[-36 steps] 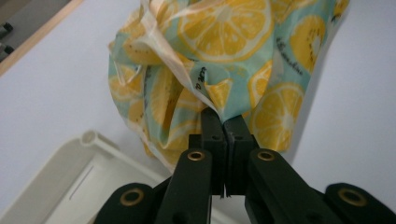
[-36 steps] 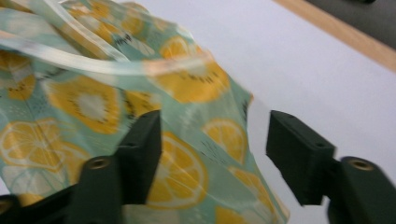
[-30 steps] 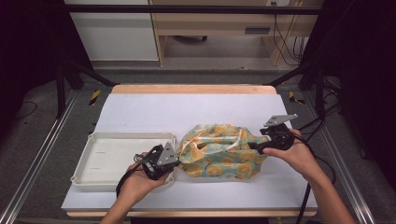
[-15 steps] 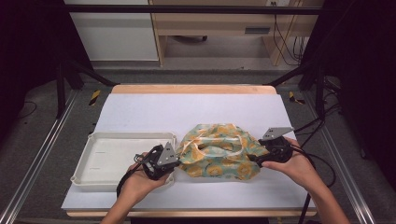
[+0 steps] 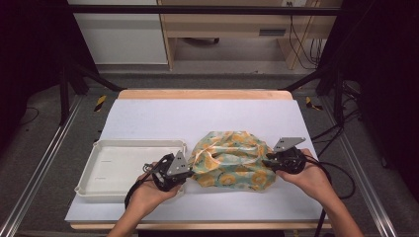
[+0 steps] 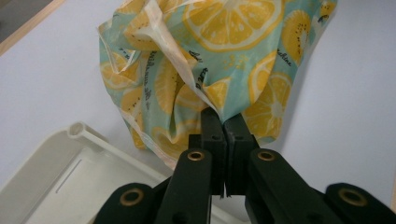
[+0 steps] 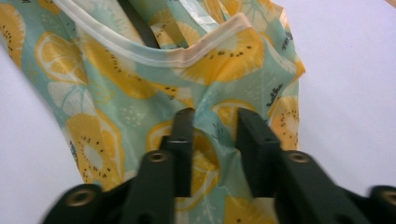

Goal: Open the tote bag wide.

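Two handheld grippers at either side of a fruit-print bag near the table's front edge

The fruit-print bag, teal with orange and lemon slices and a pale trimmed rim, lies crumpled on the white table toward its front edge, right of centre, with its left side just beside the right wall of the white tray that sits at the front left. The left gripper is at the bag's left side; in the left gripper view its jaws are pressed together with a fold of the bag's fabric pinched between their tips. The right gripper is at the bag's right side; in the right gripper view its jaws stand apart, with a raised fold of the fabric lying in the gap between them, not squeezed
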Demonstrator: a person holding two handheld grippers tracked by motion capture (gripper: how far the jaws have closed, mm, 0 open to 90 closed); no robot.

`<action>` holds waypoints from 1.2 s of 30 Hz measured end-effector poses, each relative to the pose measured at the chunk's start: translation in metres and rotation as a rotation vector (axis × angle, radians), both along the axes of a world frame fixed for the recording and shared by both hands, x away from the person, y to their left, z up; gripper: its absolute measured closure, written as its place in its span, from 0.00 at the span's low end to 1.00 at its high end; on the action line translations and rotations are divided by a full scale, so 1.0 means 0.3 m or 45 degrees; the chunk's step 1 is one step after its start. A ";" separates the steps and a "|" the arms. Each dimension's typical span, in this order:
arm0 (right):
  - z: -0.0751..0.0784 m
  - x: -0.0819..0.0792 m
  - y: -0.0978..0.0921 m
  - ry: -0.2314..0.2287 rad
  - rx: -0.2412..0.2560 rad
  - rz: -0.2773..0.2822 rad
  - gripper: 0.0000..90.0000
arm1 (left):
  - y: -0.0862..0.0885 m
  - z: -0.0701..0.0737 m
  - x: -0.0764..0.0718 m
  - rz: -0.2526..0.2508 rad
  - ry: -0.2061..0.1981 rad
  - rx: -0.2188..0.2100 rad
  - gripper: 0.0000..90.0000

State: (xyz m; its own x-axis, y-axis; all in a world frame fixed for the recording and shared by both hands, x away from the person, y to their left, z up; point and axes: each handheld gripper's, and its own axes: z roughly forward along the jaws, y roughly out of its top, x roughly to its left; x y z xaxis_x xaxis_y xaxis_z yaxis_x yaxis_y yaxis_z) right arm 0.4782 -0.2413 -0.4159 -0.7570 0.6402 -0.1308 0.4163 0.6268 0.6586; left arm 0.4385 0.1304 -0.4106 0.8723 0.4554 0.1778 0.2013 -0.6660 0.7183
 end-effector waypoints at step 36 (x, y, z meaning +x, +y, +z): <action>-0.151 -0.221 -0.083 -0.036 0.055 -0.058 0.98 | -0.038 -0.090 -0.025 0.033 0.024 0.091 0.98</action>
